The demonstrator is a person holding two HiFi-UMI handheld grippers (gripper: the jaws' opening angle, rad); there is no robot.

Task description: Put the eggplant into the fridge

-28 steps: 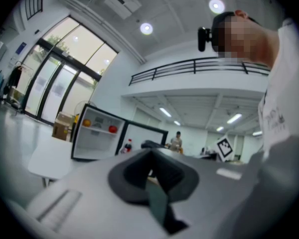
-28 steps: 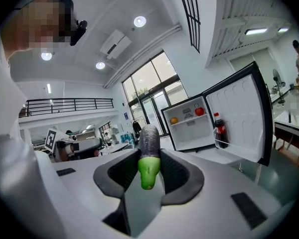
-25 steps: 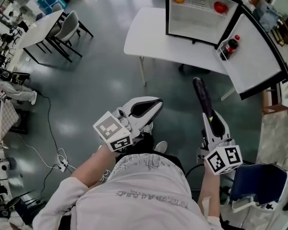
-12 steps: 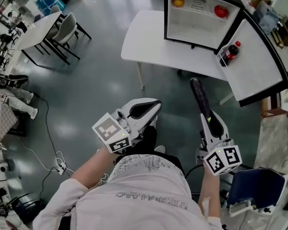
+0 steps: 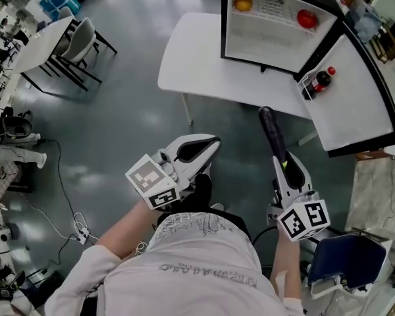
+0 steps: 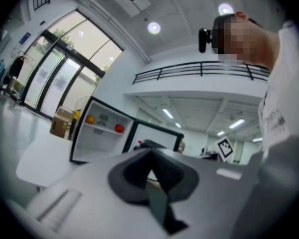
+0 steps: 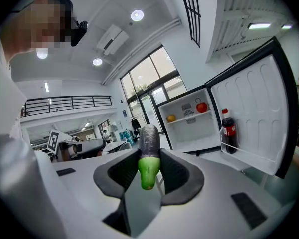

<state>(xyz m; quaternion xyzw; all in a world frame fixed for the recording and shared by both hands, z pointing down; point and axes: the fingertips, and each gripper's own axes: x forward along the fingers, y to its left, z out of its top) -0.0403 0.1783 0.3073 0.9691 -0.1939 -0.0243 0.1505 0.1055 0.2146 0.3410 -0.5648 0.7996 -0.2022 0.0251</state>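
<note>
A dark purple eggplant (image 5: 273,130) with a green stem end (image 7: 148,169) sticks forward out of my right gripper (image 5: 286,168), which is shut on it near the stem. The small fridge (image 5: 266,35) stands open on a white table ahead. Its door (image 5: 355,91) is swung out to the right. An orange (image 5: 242,3) and a tomato (image 5: 307,18) sit on its upper shelf, and a cola bottle (image 5: 318,81) stands in the door rack. My left gripper (image 5: 214,141) is shut with nothing in it, held level beside the right one. In the right gripper view the eggplant (image 7: 149,138) points at the fridge (image 7: 189,136).
The fridge rests on a white table (image 5: 197,64) with thin legs. Another table with chairs (image 5: 72,41) stands at the far left. A blue chair (image 5: 345,259) is close behind my right arm. A cable (image 5: 69,199) trails over the grey floor at the left.
Both grippers have moved forward together toward the fridge, the eggplant still held. The table and fridge now sit nearer and slightly further left in the head view.
</note>
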